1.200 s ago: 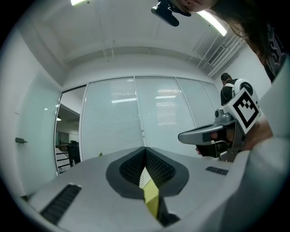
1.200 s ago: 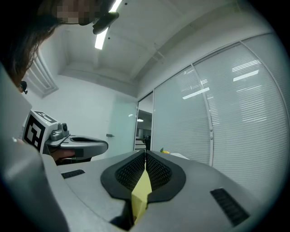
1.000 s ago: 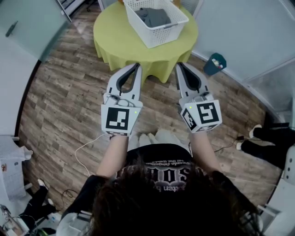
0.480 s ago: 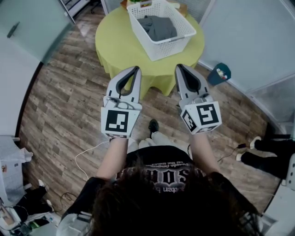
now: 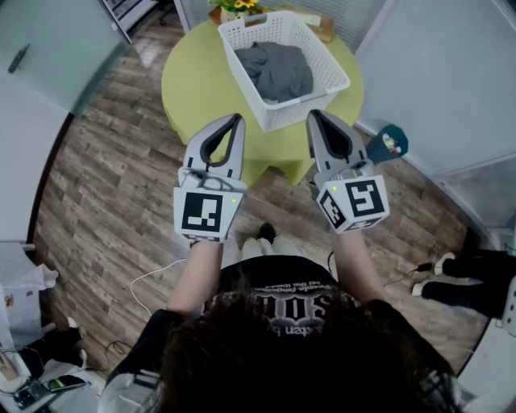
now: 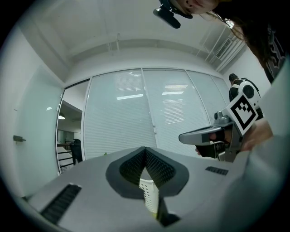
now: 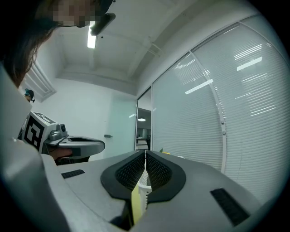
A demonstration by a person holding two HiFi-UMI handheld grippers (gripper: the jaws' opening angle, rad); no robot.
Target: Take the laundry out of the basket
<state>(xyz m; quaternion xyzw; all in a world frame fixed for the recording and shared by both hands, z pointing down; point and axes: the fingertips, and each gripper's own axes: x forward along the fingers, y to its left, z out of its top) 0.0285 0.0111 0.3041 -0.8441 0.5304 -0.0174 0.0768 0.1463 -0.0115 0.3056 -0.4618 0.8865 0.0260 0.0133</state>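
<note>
A white lattice basket [image 5: 284, 114] stands on a round yellow-green table [image 5: 200, 82] in the head view, with grey laundry [image 5: 278, 68] heaped inside it. My left gripper [image 5: 239, 118] and right gripper [image 5: 313, 114] are held level side by side, their tips over the table's near edge, just short of the basket. Both are shut with nothing between the pads. In the left gripper view the closed jaws [image 6: 145, 149] leave a sliver of basket [image 6: 149, 195] showing below them. The right gripper view has the same sliver [image 7: 144, 190] below its closed jaws [image 7: 145, 154].
A teal bin [image 5: 389, 142] stands on the wood floor right of the table. Flowers [image 5: 238, 6] and a wooden box [image 5: 322, 29] sit behind the basket. A white cable [image 5: 153, 266] lies on the floor at left. Another person's legs [image 5: 468, 270] are at right. Glass walls surround the room.
Both grippers have moved forward together toward the table, and the table and basket have come closer in the head view. The jaws stay shut.
</note>
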